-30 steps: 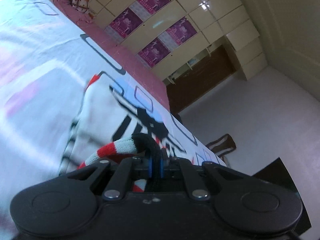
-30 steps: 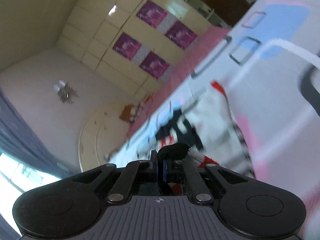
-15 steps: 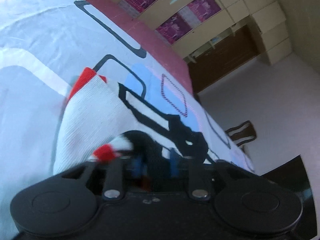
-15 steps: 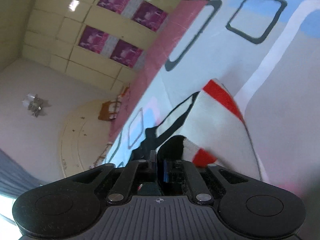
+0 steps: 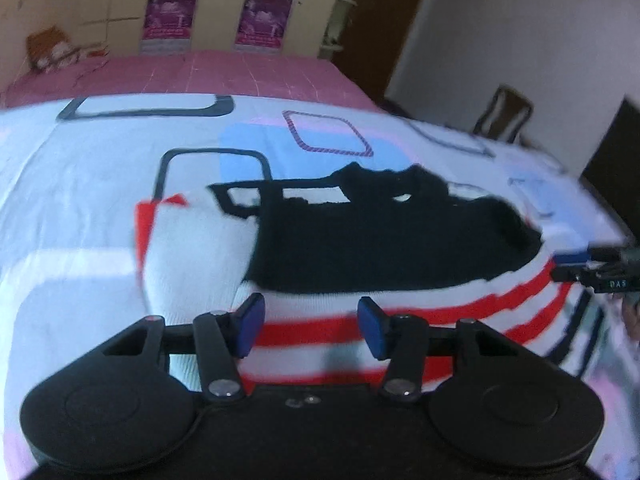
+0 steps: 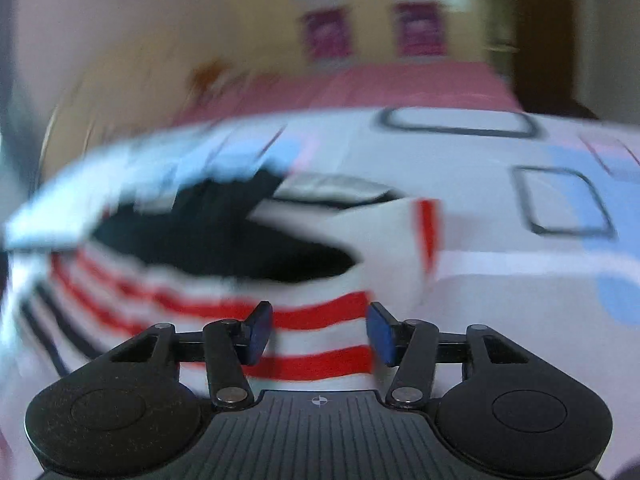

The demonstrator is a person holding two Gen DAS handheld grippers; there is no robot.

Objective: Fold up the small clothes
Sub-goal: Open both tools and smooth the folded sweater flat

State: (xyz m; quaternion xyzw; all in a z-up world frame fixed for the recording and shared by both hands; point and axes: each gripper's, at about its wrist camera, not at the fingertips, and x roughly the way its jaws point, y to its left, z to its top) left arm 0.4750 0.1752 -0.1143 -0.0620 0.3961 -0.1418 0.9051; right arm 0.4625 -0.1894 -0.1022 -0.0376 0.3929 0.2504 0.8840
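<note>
I am releasing the folded striped sweater (image 5: 360, 264) onto the bedsheet (image 5: 80, 184); left gripper (image 5: 311, 326) jaws spreading, right gripper (image 6: 319, 330) jaws narrowing, both empty; next I judge a cross fold is needed

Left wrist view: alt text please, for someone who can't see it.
The left gripper, opening with nothing between its pads, hovers over a white, black and red-striped knit garment spread on a patterned bedsheet. The right gripper shows at right.
</note>
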